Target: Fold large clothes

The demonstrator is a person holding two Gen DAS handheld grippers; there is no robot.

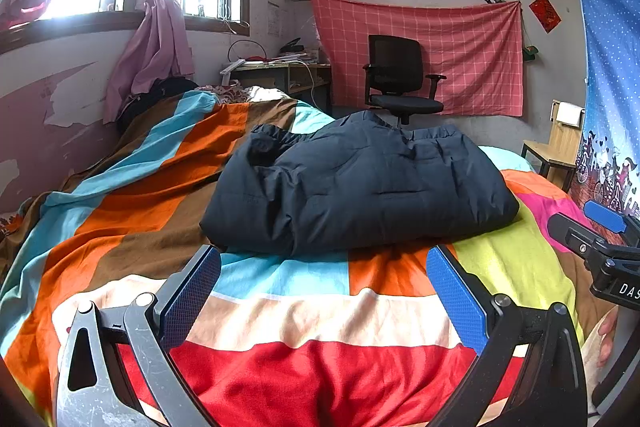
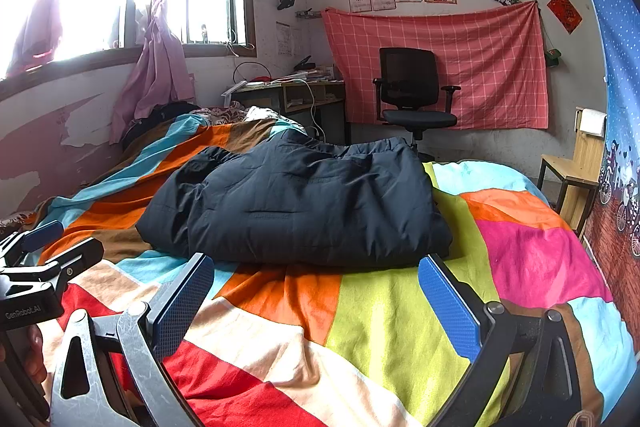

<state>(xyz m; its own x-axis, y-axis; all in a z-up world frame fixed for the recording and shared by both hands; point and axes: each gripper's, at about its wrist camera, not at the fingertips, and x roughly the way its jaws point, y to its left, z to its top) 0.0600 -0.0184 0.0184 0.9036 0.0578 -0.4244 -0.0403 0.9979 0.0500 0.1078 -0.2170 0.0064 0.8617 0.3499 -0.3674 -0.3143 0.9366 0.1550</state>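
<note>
A dark navy padded jacket (image 1: 360,187) lies folded into a thick bundle in the middle of a bed with a bright multicoloured cover (image 1: 304,311). In the right wrist view the jacket (image 2: 296,207) sits just beyond the fingers. My left gripper (image 1: 322,291) is open, its blue pads wide apart, a short way in front of the jacket and holding nothing. My right gripper (image 2: 316,297) is open too, also just short of the jacket's near edge. Each gripper shows at the side of the other's view: the right one (image 1: 600,239), the left one (image 2: 44,255).
A black office chair (image 1: 400,79) stands past the bed before a red checked cloth on the wall. A cluttered desk (image 1: 280,71) is under the window, a wooden stool (image 1: 556,151) at the right, a blue curtain (image 1: 608,87) beside it. A hand (image 1: 606,339) holds the right gripper.
</note>
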